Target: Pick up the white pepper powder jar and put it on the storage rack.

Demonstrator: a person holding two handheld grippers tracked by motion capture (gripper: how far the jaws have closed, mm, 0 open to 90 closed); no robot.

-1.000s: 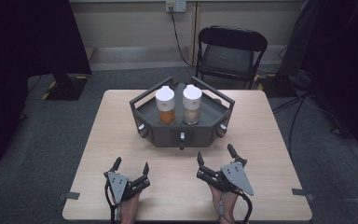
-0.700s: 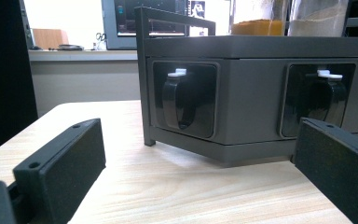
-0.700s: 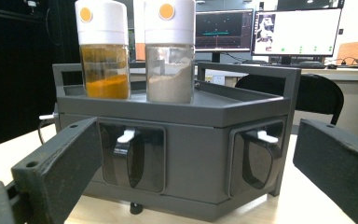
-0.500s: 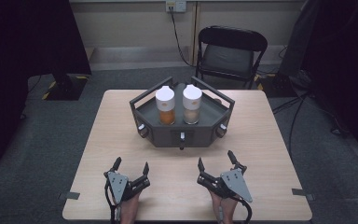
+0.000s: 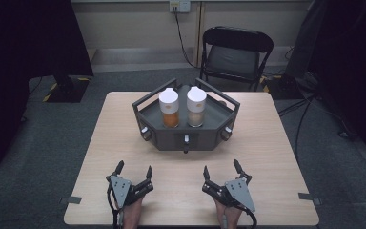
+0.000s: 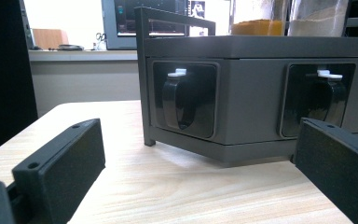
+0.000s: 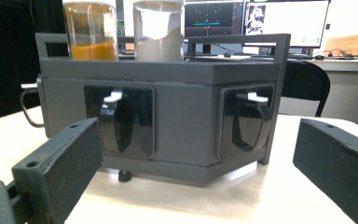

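Observation:
A dark grey six-sided tray (image 5: 145, 110) with railings and drawer handles stands at the back middle of the wooden table (image 5: 267, 138). On it stand two white-capped jars: one with orange powder (image 5: 169, 108) and one with pale powder (image 5: 196, 106). My left gripper (image 5: 133, 169) rests open near the front edge, left of centre, with empty jaws. My right gripper (image 5: 221, 168) rests open at the front, right of centre, also empty. In the left gripper view the tray's front (image 6: 256, 93) shows two black handles; the right gripper view shows the tray (image 7: 177, 116) and both jars above it.
A black folding chair (image 5: 236, 55) stands behind the table. A dark stand base (image 5: 66, 88) sits on the floor at the back left. Cables (image 5: 310, 109) run on the floor at the right. Bare tabletop lies between the grippers and the tray.
The right gripper has drawn back a little toward the table's front edge. The left gripper, tray and jars stay put.

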